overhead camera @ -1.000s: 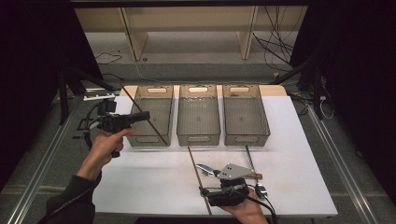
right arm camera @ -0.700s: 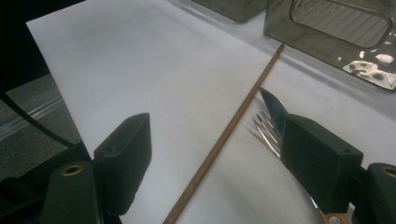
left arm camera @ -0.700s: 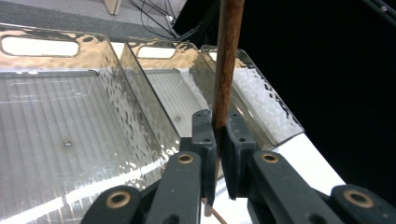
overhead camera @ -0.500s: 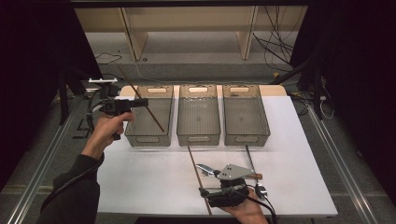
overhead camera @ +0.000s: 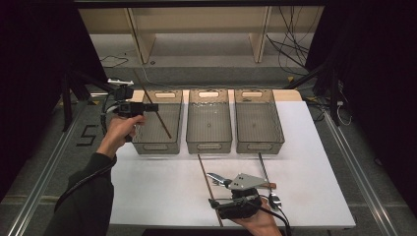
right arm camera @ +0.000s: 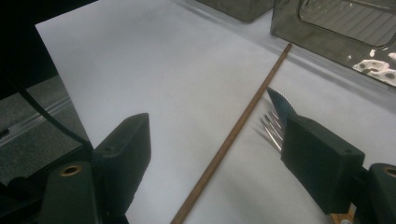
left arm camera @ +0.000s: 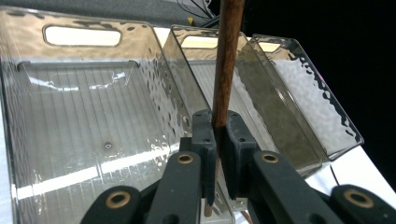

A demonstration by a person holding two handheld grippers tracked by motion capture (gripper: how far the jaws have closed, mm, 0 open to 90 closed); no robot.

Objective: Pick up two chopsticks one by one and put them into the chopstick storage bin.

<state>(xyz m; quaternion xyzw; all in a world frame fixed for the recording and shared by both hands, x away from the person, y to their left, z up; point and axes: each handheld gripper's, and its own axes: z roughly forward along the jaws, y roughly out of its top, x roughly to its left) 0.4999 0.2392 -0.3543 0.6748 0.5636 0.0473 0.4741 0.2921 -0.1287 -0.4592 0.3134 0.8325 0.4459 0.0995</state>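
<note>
Chopstick (left arm camera: 227, 60) between left claw (left arm camera: 218, 135) pads

High cam overhead; tong cams close, sharing bins (overhead camera: 209, 120).

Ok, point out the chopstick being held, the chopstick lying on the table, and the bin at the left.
held chopstick (left arm camera: 227, 60), left gripper view, on its brown shaft above the jaws.
loose chopstick (right arm camera: 233, 137), right gripper view, mid-shaft on the white table.
left bin (overhead camera: 147, 146), high view, on its near wall.
</note>
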